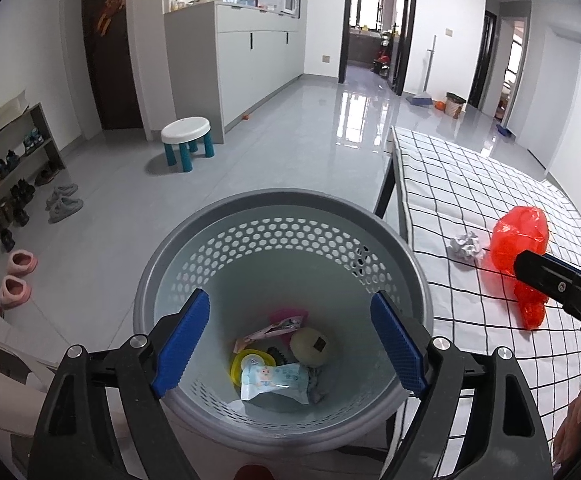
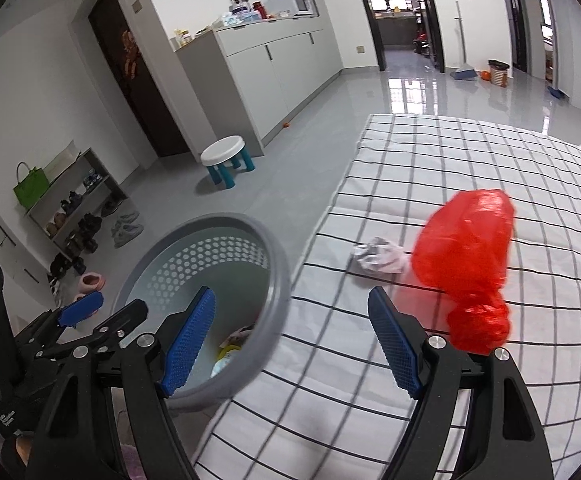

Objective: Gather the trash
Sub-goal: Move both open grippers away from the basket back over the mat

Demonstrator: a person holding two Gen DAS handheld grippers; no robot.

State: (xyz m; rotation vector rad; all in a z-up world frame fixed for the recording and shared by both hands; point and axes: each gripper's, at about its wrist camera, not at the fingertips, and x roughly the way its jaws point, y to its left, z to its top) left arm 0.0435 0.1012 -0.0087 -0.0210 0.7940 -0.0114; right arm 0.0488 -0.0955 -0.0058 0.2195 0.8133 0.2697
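So the left gripper (image 1: 290, 344) hangs right over the round grey plastic bin with the honeycomb-perforated wall (image 1: 282, 236), blue pads wide apart and nothing between them; down at the bottom of the bin there's already a pile: a pale blue wet-wipe packet (image 1: 274, 384), a yellow ring-shaped lid (image 1: 239, 364), a cream-coloured ball-like thing (image 1: 313, 346) and a pink wrapper (image 1: 280, 322); looks like a drop-off step is finished on that side.

The right gripper (image 2: 292, 342) is spread open too, holding nothing; it straddles the bin's rim and the edge of the white quilted cover with the black grid lines (image 2: 470, 152). Two bits of trash sit on that cover: a crumpled white paper ball (image 2: 376, 258) and, just beside it on the right, a knotted translucent red plastic bag (image 2: 466, 260); both are ahead of the right jaws, not between them.

Best guess at the next move: the right gripper pushes forward onto the cover and closes on either the paper ball or the bag; the bag is soft and puffy, so pinching the bunched knot end probably holds better than the billowy top; then it swings back left over the bin.
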